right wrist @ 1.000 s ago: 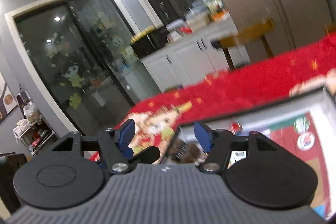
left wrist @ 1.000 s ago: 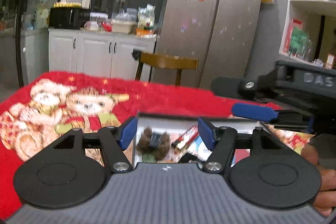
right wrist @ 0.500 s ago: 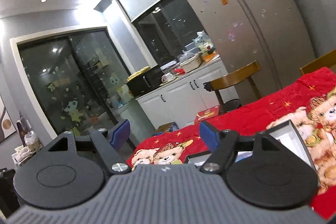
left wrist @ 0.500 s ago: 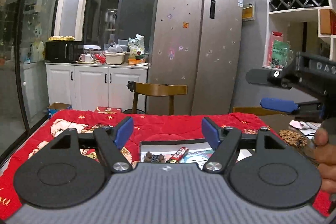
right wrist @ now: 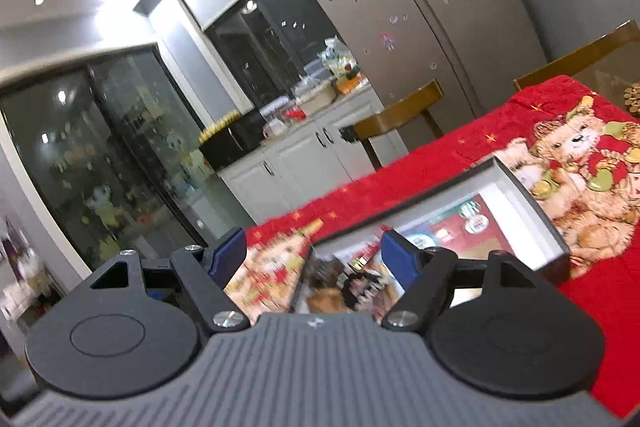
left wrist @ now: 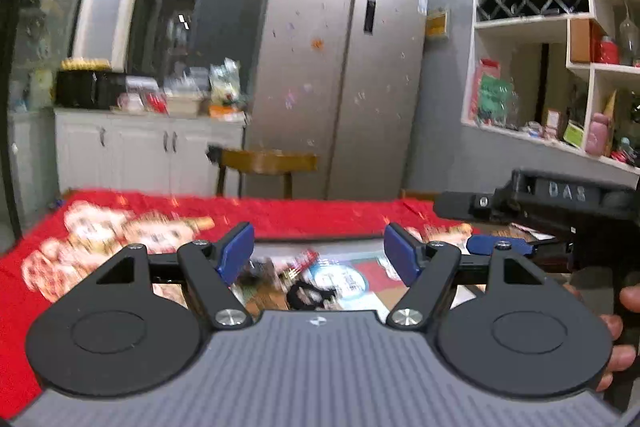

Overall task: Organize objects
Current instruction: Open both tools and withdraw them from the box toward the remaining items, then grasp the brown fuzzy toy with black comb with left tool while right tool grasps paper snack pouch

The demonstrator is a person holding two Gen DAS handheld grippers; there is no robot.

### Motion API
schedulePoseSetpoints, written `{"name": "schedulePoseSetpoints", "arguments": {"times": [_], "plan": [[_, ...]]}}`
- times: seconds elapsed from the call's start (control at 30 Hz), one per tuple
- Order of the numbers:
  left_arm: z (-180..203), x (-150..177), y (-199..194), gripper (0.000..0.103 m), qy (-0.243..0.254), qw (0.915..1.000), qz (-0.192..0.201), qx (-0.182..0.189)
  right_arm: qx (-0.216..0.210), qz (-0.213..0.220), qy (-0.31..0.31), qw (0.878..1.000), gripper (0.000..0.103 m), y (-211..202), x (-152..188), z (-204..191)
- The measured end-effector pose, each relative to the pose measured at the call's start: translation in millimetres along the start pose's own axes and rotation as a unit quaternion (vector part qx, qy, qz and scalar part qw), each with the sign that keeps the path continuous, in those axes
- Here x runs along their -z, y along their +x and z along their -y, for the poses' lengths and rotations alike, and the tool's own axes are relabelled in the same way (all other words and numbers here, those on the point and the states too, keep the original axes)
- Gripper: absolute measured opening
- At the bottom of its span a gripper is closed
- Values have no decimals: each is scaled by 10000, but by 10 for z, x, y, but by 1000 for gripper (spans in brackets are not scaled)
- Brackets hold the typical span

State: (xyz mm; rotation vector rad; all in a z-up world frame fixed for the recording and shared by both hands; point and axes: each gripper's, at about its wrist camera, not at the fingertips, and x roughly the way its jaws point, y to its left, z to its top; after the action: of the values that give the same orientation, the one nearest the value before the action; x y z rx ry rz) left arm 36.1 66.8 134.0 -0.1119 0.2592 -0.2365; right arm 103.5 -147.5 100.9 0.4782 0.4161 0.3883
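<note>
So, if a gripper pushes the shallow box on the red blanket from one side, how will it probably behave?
The box looks stiff: its thin walls stand straight, so it should move as one piece. It is wide and low, so tipping seems unlikely. The red blanket under it looks soft, so it may drag or bunch rather than let the box slide. The blurred small things inside may shift.

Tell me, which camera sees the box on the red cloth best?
The right wrist view: it shows the box with its far rim, right wall and printed bottom. In the left wrist view the box is blurred and mostly hidden behind the gripper.
</note>
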Motion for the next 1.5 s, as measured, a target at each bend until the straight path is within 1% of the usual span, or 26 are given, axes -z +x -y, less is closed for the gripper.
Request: {"name": "schedulePoseSetpoints", "arguments": {"times": [0.1, 0.23, 0.3, 0.43, 0.53, 0.6, 0.67, 0.73, 0.8, 0.83, 0.87, 0.97, 1.07, 1.1, 1.17, 1.23, 1.43, 1.5], "plan": [[-57, 110, 181, 76, -102, 9997, -209, 65, 14, -218, -158, 9996, 84, 44, 133, 74], [-110, 324, 387, 76, -69, 9985, -545, -82, -10, -381, -315, 9988, 84, 123, 344, 153], [-117, 437, 494, 76, -60, 9971, -749, -136, -30, -578, -385, 9976, 84, 165, 387, 207], [-104, 654, 698, 76, -81, 9934, -1130, -163, 18, -742, -63, 9972, 83, 223, 443, 407], [-42, 770, 809, 76, 193, 9913, -1261, -314, -14, -911, 47, 9958, 79, 294, 528, 472], [-19, 827, 860, 76, 275, 9902, -1286, -461, -103, -1035, 39, 9946, 77, 334, 578, 468], [-10, 874, 913, 76, 288, 9883, -1409, -514, -178, -1147, 30, 9932, 72, 364, 619, 465], [-24, 906, 965, 76, 247, 9856, -1609, -466, -243, -1209, 10, 9924, 71, 378, 647, 451], [-34, 950, 1015, 76, 219, 9826, -1766, -536, -246, -1231, -35, 9921, 68, 388, 658, 430], [-36, 975, 1027, 76, 221, 9823, -1778, -551, -240, -1269, -66, 9916, 63, 396, 663, 419], [-34, 991, 1044, 76, 254, 9817, -1797, -576, -262, -1314, -71, 9910, 61, 405, 673, 413], [-16, 1049, 1089, 76, 386, 9776, -1933, -735, -314, -1457, -82, 9888, 61, 455, 703, 417], [-41, 1068, 1101, 74, 326, 9776, -1946, -737, -335, -1557, -182, 9871, 61, 484, 748, 399], [-37, 1071, 1097, 72, 327, 9777, -1944, -730, -356, -1580, -219, 9866, 61, 490, 760, 386], [-14, 1084, 1079, 58, 377, 9780, -1925, -707, -449, -1701, -286, 9840, 63, 518, 783, 357], [9, 1089, 1059, 48, 426, 9786, -1905, -656, -478, -1722, -233, 9836, 66, 529, 805, 364], [25, 1092, 1041, 48, 381, 9791, -1889, -656, -653, -1791, 15, 9817, 69, 577, 824, 447], [37, 1091, 1033, 48, 397, 9788, -1878, -719, -683, -1810, 32, 9811, 72, 600, 840, 451]]}}
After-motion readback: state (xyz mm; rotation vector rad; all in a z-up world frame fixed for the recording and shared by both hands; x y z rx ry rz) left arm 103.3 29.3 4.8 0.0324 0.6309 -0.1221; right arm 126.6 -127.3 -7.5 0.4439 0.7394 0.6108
